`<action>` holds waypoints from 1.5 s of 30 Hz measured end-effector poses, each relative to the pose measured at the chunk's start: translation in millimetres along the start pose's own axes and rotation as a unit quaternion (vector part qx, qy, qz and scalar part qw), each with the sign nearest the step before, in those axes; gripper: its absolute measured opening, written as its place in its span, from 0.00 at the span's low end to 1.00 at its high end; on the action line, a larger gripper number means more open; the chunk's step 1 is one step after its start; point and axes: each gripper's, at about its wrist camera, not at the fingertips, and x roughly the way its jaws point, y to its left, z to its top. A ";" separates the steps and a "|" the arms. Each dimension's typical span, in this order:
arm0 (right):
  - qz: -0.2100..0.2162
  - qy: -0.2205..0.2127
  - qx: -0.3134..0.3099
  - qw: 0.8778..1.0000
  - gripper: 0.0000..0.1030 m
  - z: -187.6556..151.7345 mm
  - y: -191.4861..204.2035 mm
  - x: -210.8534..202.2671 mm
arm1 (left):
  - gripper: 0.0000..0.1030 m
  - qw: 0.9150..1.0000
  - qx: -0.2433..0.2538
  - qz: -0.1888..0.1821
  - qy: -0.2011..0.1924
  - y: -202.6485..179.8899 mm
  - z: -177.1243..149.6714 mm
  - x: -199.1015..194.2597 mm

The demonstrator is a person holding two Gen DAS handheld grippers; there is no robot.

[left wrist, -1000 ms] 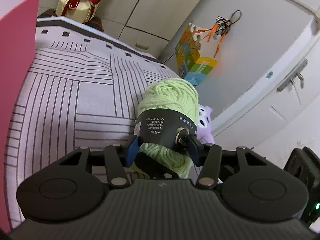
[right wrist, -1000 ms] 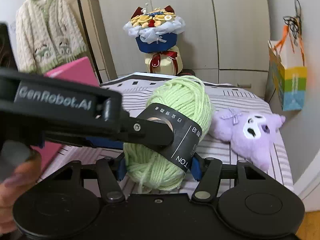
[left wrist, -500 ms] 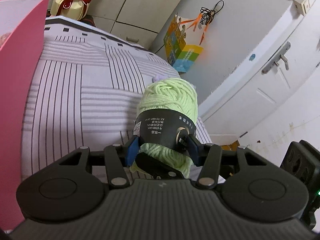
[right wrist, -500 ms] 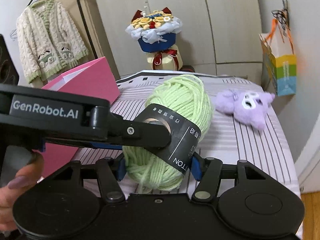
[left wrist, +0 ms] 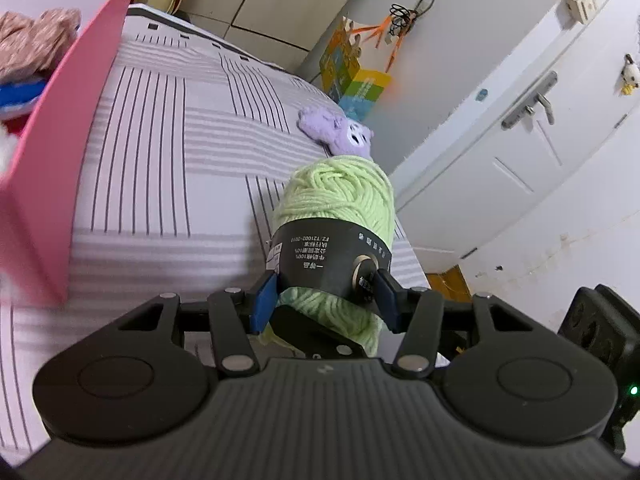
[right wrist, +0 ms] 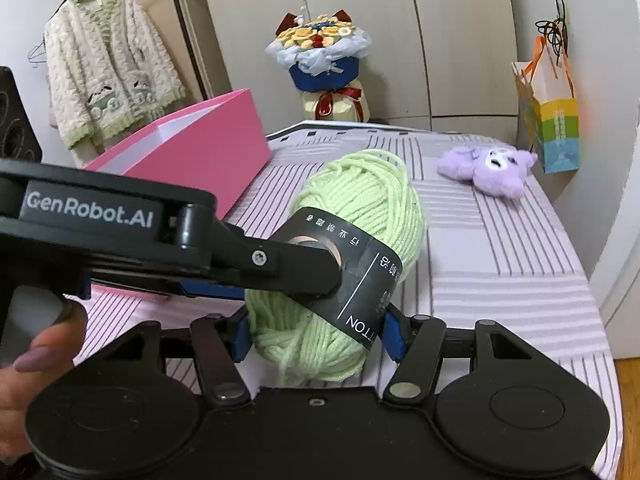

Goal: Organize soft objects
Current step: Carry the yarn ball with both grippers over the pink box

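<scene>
My left gripper [left wrist: 325, 296] and my right gripper [right wrist: 316, 332] both pinch the light green yarn ball [right wrist: 352, 248] by its black paper band [left wrist: 332, 256], my left one reaching in across the right wrist view, so the ball hangs between my two tools above the striped bed cover [right wrist: 500, 248]. To the left of the left gripper stands the open pink box [left wrist: 68, 136] with plush toys inside. Ahead and to the right of the yarn, well apart, a purple plush toy [right wrist: 490, 166] lies on the cover.
</scene>
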 end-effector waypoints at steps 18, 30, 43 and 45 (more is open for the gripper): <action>0.009 0.004 -0.049 0.999 0.66 6.0 63.8 -69.7 | 0.50 0.998 0.032 -0.001 -0.050 -29.6 -38.1 -95.3; 0.057 -0.083 -0.108 0.989 0.69 44.9 120.2 -71.6 | 0.51 0.989 0.051 0.015 -0.139 -14.8 -10.0 -170.0; 0.154 -0.105 -0.128 0.974 0.71 103.5 170.5 -6.4 | 0.51 0.971 0.049 0.089 -0.215 36.2 36.8 -213.5; 0.169 -0.089 -0.119 0.974 0.71 108.9 173.1 9.2 | 0.51 0.969 0.043 0.106 -0.218 46.7 43.6 -209.7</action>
